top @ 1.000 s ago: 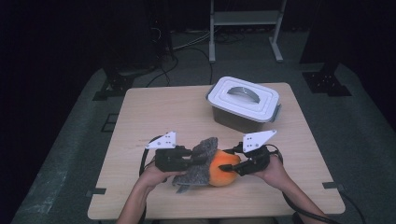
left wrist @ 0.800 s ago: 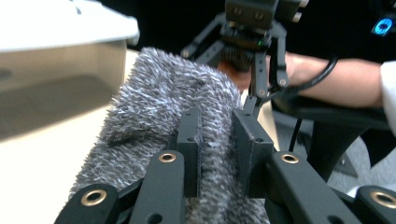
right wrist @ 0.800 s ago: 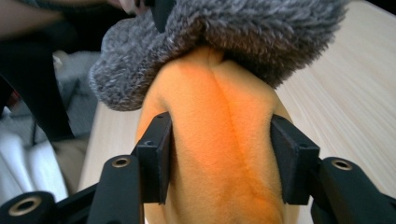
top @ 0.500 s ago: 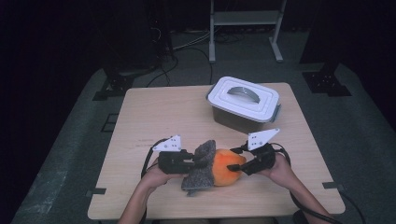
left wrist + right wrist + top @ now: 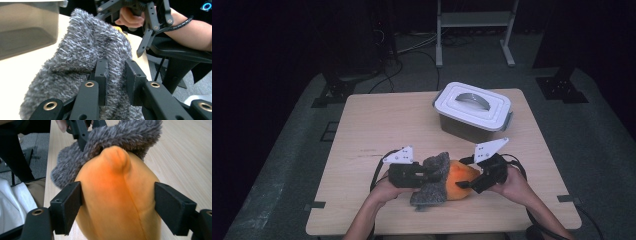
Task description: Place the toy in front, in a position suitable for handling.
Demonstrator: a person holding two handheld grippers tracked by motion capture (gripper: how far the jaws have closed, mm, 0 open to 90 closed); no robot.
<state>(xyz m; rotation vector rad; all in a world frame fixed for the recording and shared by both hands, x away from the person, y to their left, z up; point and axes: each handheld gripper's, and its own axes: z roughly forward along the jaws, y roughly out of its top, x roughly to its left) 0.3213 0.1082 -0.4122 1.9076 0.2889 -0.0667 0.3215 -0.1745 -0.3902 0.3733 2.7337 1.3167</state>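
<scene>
On a light wooden table (image 5: 377, 125), the left gripper (image 5: 424, 174) has its jaws nipped tight on a fuzzy grey knitted cloth (image 5: 432, 182) draped over a soft orange mango-shaped toy (image 5: 459, 180) at the near edge. The right gripper (image 5: 469, 177) has just been opening; its jaws flank the toy, the right pad standing clear. Behind sits a white-lidded plastic box (image 5: 472, 111).

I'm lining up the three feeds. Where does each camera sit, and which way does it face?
High view: above the person's side, looking forward and down at the table; forearms, both grippers.
Left gripper view: on the left gripper, facing the cloth it pinches; its jaws show.
Right gripper view: on the right gripper, facing the orange thing; its jaws show.
Shared: the cloth.
</scene>
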